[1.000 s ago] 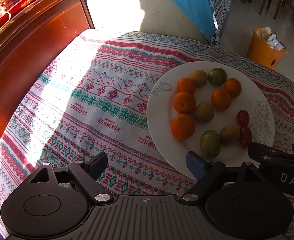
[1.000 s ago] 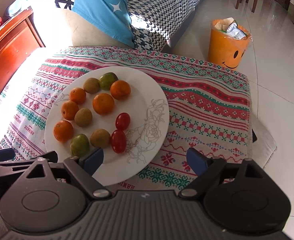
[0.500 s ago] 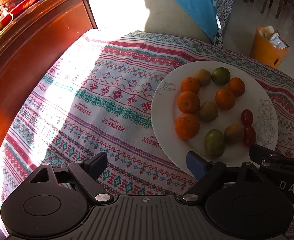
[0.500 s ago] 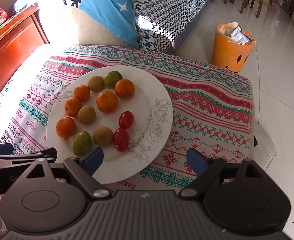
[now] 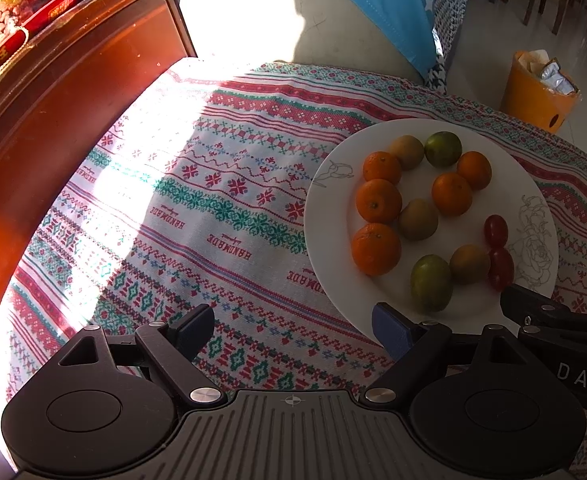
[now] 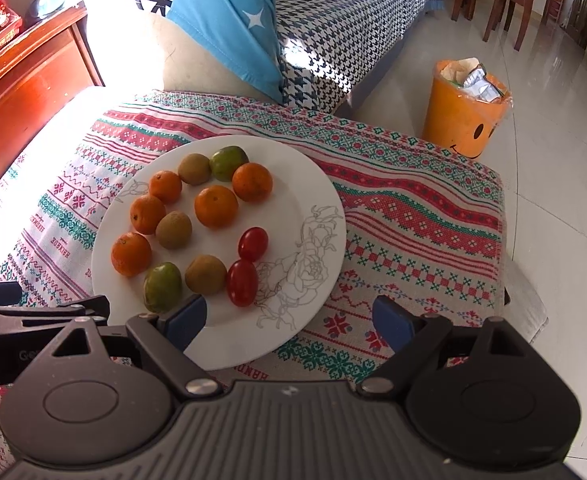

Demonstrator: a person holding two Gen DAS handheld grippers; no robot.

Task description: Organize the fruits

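A white plate [image 5: 333,216] [image 6: 325,200] with a flower drawing lies on the patterned cloth and holds several oranges [image 5: 375,249] [image 6: 215,206], brown kiwis [image 5: 418,219] [image 6: 173,230], two green fruits [image 5: 431,288] [image 6: 162,286] and two red tomatoes [image 5: 495,230] [image 6: 242,282]. My left gripper [image 5: 291,326] is open and empty, low at the plate's near left edge. My right gripper [image 6: 287,318] is open and empty over the plate's near right edge. Each gripper shows at the side of the other's view.
The table wears a red, green and white embroidered cloth [image 5: 197,216] [image 6: 421,220]. A dark wooden cabinet [image 5: 53,112] stands on the left. A sofa with a blue cushion [image 6: 229,20] is behind. An orange smiley bin [image 6: 467,116] stands on the floor at right.
Both grippers have drawn back and up slightly, so the plate sits a little farther off in both views. Both stay open. The fruit has not moved.
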